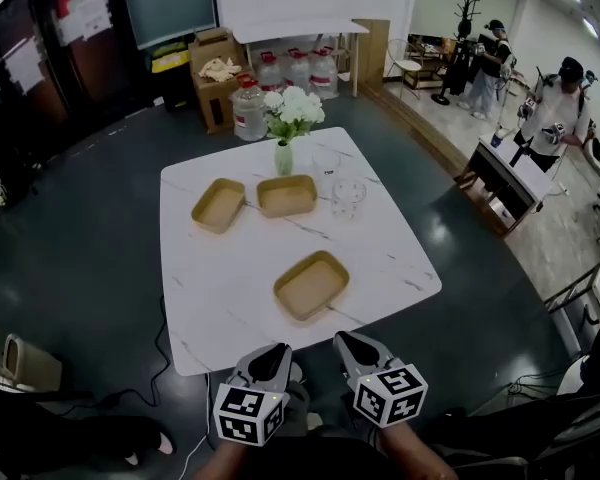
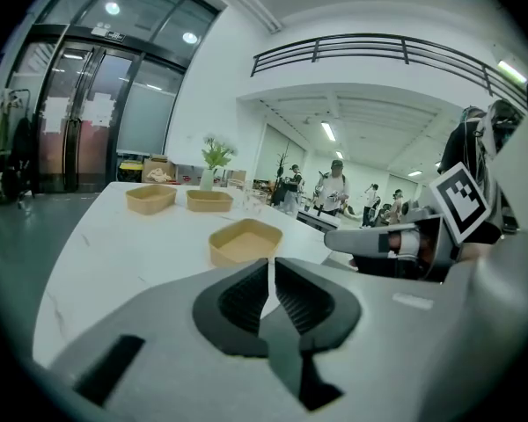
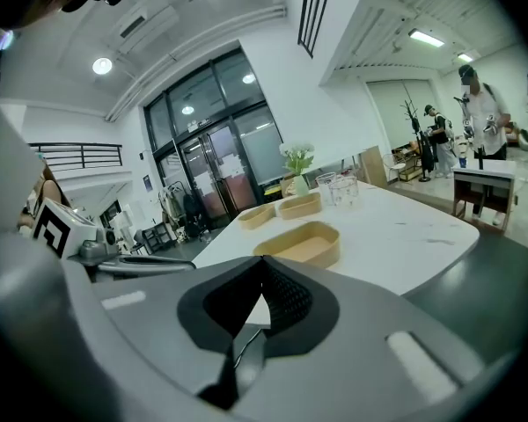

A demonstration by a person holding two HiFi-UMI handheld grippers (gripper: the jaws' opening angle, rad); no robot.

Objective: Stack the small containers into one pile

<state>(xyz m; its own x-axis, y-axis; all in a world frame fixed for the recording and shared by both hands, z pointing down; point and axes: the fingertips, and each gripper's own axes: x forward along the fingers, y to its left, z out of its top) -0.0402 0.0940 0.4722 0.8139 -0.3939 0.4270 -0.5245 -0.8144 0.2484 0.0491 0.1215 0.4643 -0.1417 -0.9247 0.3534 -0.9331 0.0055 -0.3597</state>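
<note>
Three shallow tan containers lie apart on the white marble table (image 1: 230,308): one near the front edge (image 1: 311,285), two side by side farther back (image 1: 218,205) (image 1: 286,195). Both grippers hover just off the table's front edge, short of the nearest container. In the head view my left gripper (image 1: 273,353) is at lower left and my right gripper (image 1: 352,343) beside it. The left gripper (image 2: 269,264) shows a thin slit between its jaws with nothing in it; the nearest container (image 2: 245,240) lies straight ahead. The right gripper (image 3: 262,262) is shut and empty, with that container (image 3: 301,243) ahead.
A green vase of white flowers (image 1: 284,153) and two clear glasses (image 1: 347,196) (image 1: 326,161) stand at the table's far side. Water jugs (image 1: 248,110) and a cardboard box (image 1: 212,73) sit on the floor beyond. People stand by a desk (image 1: 510,178) at far right.
</note>
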